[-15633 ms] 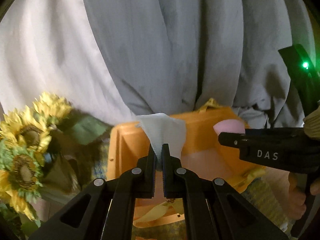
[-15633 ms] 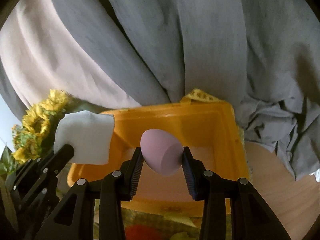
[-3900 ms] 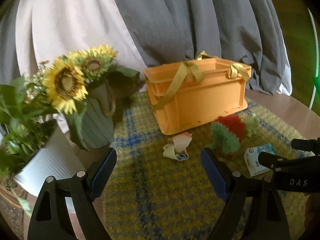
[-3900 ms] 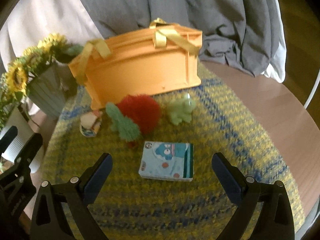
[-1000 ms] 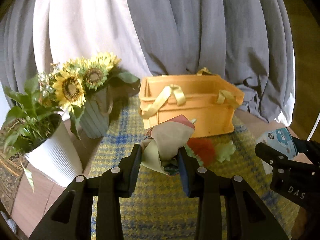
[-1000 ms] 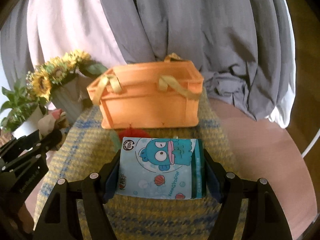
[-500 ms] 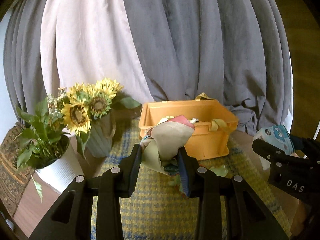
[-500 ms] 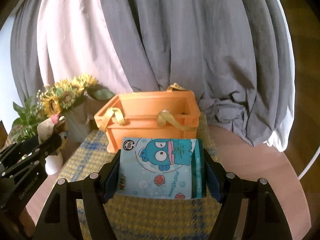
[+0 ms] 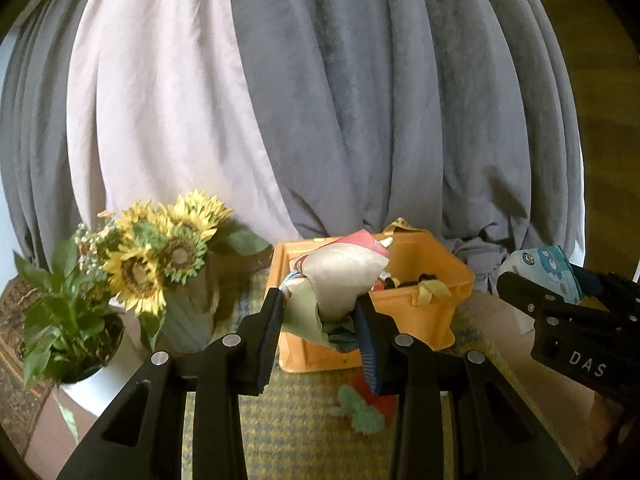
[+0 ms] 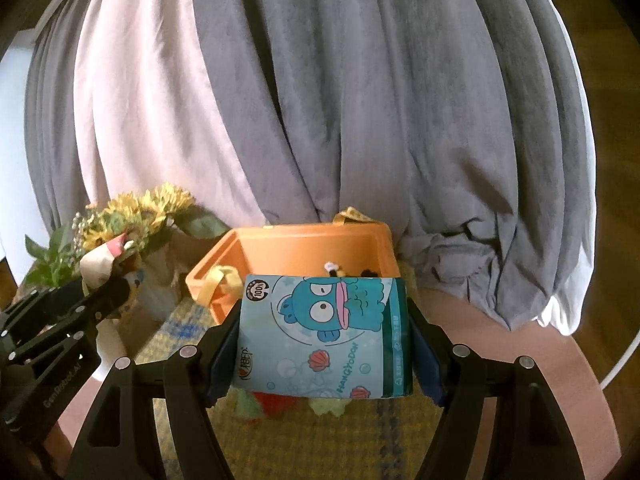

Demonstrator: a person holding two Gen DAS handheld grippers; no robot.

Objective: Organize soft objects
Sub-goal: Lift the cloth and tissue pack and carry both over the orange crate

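Slipping is judged the chief risk: the bundled cloth (image 9: pixel 334 280) is soft and is gripped only at its lower folds, so a loose layer could be pulled free and dropped short of the orange crate (image 9: pixel 416 312). A snag on the yellow strap (image 9: pixel 430 290) draped over the crate's near rim is also thought possible if either load is lowered too close to that edge. The tissue pack (image 10: pixel 326 334) is slick and wide, so a tilt could let it slide out.

At the lower centre of the left view, the left hand-held gripper (image 9: pixel 320 330) is seen clamped on the cloth, its jaws narrowly apart around it, in front of the crate. At the lower centre of the right view, the right hand-held gripper (image 10: pixel 324 354) is clamped on the tissue pack, its jaws set wide across the pack's sides, just before the crate's front wall. Fluffy toys (image 9: pixel 366 410) are left on the woven mat (image 9: pixel 296 432) on the bench (image 10: pixel 520 344).
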